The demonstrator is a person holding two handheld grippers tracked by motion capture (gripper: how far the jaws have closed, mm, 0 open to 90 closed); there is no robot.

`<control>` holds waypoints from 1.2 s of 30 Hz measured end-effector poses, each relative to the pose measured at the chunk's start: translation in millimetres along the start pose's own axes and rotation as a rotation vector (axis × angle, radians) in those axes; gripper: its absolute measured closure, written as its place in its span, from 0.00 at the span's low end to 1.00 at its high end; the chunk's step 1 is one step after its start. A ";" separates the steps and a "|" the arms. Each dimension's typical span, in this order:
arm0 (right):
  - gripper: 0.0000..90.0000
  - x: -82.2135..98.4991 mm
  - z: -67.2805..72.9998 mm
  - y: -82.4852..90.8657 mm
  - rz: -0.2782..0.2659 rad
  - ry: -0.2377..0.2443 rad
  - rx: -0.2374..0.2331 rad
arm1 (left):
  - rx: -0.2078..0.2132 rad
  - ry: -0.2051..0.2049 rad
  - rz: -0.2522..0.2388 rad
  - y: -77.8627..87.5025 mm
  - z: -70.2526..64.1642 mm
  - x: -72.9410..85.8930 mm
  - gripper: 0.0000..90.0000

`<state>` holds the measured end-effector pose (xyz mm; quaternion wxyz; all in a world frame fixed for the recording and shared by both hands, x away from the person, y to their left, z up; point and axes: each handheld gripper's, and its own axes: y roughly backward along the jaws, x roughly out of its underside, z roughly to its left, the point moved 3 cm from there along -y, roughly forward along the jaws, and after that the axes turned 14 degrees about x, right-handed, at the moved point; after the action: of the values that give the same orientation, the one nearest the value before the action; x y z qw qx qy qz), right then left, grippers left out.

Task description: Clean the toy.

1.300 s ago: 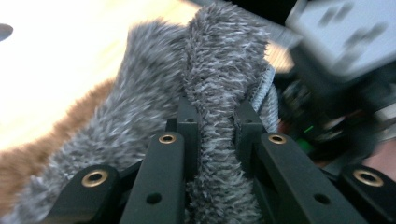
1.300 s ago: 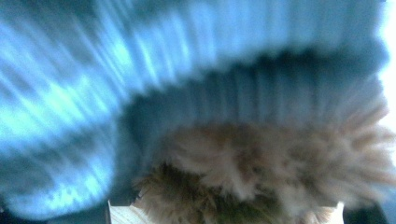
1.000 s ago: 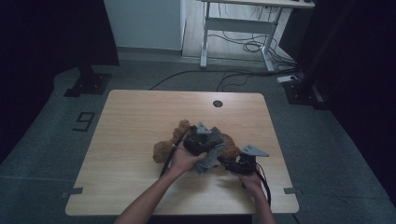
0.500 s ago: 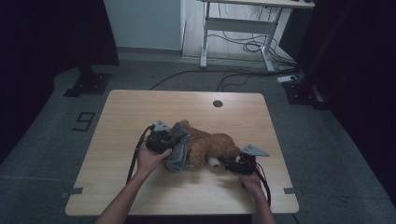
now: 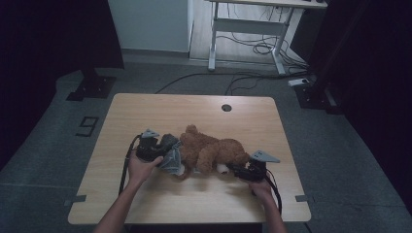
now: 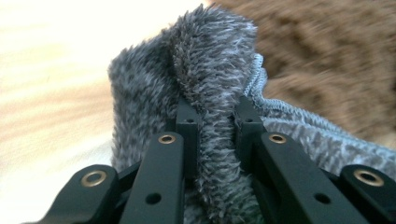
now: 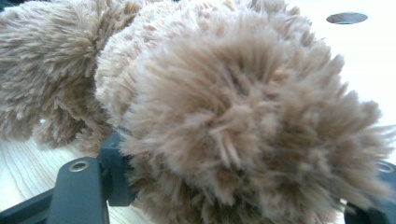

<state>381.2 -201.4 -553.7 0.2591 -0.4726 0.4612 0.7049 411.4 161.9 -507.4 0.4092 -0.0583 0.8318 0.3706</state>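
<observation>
A brown teddy bear (image 5: pixel 214 151) lies stretched across the middle of the wooden table (image 5: pixel 194 111). At its left end hangs a grey fuzzy cloth (image 5: pixel 172 162), and my left gripper (image 5: pixel 167 156) is shut on it. In the left gripper view, a fold of this grey cloth (image 6: pixel 210 70) stands pinched between the black jaws of the left gripper (image 6: pixel 215 119). My right gripper (image 5: pixel 232 169) holds the bear's right end near a white paw. In the right gripper view, the bear's tan fur (image 7: pixel 224 107) bulges between the jaws of the right gripper (image 7: pixel 243 186) and hides their tips.
A round cable hole (image 5: pixel 226 107) sits in the table's far edge. Beyond the table stand a white desk frame (image 5: pixel 243 29) and loose floor cables (image 5: pixel 252 48). A black stand base (image 5: pixel 92 85) lies on the floor at the left.
My left gripper has drawn the grey cloth from above the bear's middle over to the left. The bear has gone from bunched up to laid out flat. The right gripper stayed put.
</observation>
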 end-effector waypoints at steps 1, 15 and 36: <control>0.31 0.0 -0.1 0.0 0.000 0.000 0.000 | -0.009 0.006 0.010 0.0 4.0 3.6 0.86; 0.31 0.2 -1.0 -0.2 0.005 -0.015 0.006 | 0.121 -0.003 -0.031 6.6 -4.0 -1.4 0.86; 0.31 0.1 -1.2 -0.2 0.006 -0.022 0.016 | 0.105 0.095 0.072 -37.5 6.9 -8.4 0.86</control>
<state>381.8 -202.3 -554.0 0.2656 -0.4614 0.4655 0.7070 436.3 137.7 -525.3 0.3580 -0.0243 0.8701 0.3377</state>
